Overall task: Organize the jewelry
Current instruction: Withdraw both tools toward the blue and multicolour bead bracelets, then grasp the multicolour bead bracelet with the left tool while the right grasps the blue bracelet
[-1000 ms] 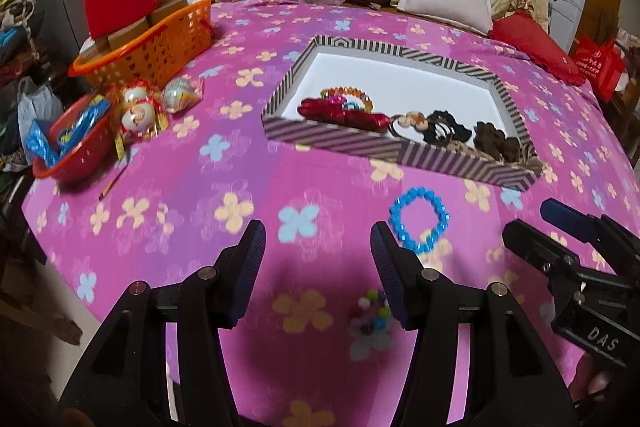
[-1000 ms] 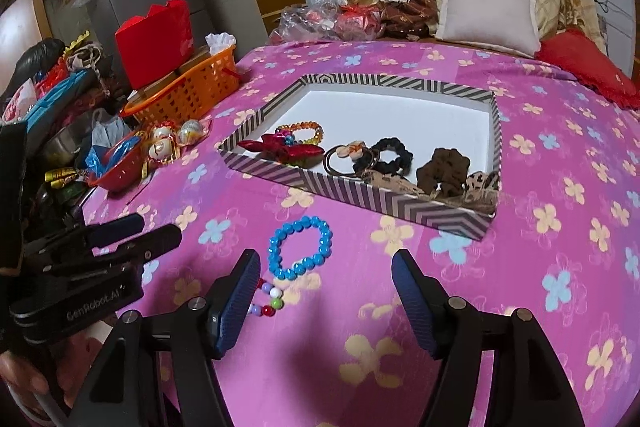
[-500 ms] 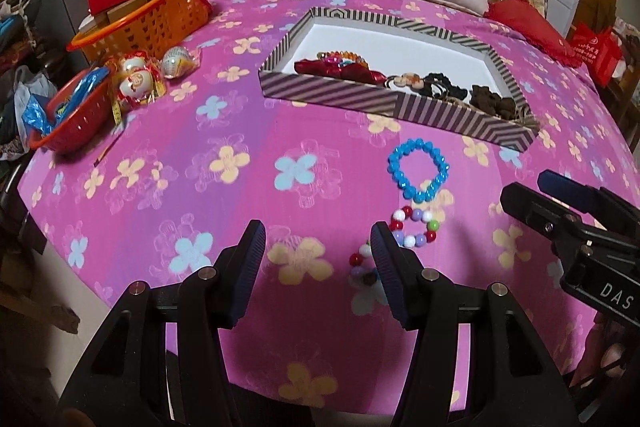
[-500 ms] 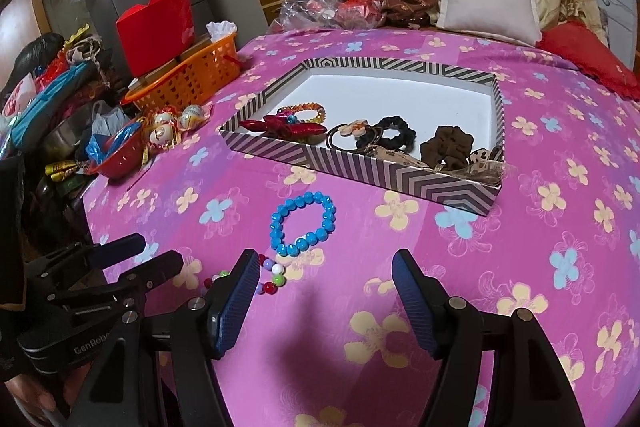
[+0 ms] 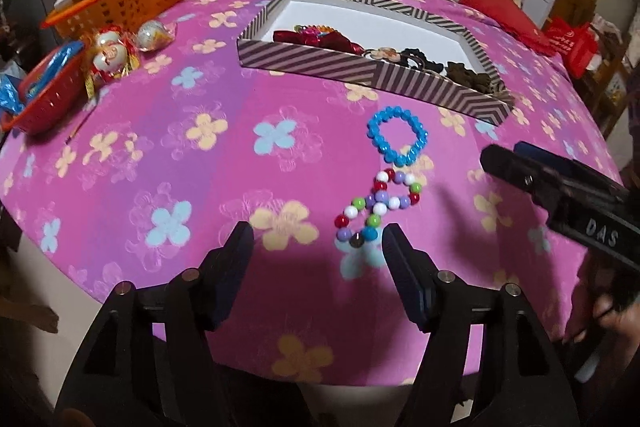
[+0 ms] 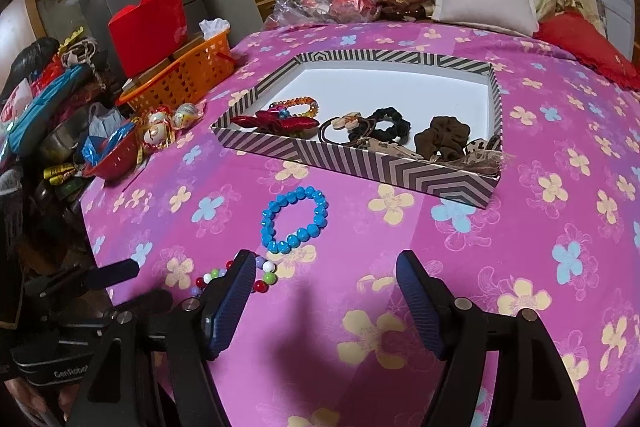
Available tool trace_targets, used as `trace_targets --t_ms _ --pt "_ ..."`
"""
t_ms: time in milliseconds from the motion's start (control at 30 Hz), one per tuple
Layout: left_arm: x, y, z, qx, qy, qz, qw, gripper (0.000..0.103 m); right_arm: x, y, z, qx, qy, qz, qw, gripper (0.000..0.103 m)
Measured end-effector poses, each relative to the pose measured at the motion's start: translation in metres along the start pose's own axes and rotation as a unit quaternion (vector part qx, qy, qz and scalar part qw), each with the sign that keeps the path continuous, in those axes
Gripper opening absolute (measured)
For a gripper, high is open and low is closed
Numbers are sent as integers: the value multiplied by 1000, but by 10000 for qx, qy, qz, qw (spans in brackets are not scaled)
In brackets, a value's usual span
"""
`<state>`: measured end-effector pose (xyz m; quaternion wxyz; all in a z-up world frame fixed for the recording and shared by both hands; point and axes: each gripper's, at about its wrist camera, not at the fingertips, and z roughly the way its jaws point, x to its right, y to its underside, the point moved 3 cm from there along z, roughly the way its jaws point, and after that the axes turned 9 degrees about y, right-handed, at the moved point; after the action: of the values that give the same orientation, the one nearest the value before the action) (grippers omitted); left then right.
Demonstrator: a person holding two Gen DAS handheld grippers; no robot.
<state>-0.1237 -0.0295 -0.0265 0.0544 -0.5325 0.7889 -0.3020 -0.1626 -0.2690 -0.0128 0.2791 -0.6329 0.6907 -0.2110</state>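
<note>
We are working over a worktop [image 5: 168,131] covered in a pink flowered cloth, and we judge that we are between picks, lining up for the next piece of jewelry. The striped tray [image 6: 360,163] is already holding a red bow, an amber bracelet, dark hair ties and a brown scrunchie along its near wall, with the white floor behind them bare. Two pieces are lying outside it on the cloth: the blue bead bracelet [image 6: 294,219], near the tray's front wall but apart from it, and the multicoloured bead bracelet [image 5: 376,209], twisted into a figure eight just on our side of the blue one. Our left gripper [image 5: 316,251] is hovering with its jaws wide and holding nothing, the multicoloured beads sitting just ahead of its right finger. Our right gripper [image 6: 326,287] is likewise wide and empty, aimed toward the blue bracelet; its left finger is covering part of the multicoloured strand, so we cannot quite tell whether it is touching the beads. The next move, as we read it, is calling for one gripper to drop over a single strand, pinch a run of beads without dragging the neighbour along, then lift it clear of the tray wall and set it inside.
</note>
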Motion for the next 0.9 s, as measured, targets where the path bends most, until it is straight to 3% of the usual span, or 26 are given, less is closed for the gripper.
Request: trace_targets --t_ms 400,733,800,833,900 --pt "12 -4 26 -225 50 236 9995 67 -5 -7 17 -135 8 -113 9998 70" --pt "18 -11 51 -391 9 362 9986 67 -21 -32 62 -290 80 -515 9982 70" --pt "17 -13 53 -377 3 372 9986 67 -24 -33 72 -323 166 -632 9973 64" --pt "17 -14 53 -372 -7 386 9986 67 -24 -34 76 -350 182 -684 9969 53" --pt "17 -15 55 -361 -59 449 9983 67 -27 -33 84 -393 235 -803 9957 48"
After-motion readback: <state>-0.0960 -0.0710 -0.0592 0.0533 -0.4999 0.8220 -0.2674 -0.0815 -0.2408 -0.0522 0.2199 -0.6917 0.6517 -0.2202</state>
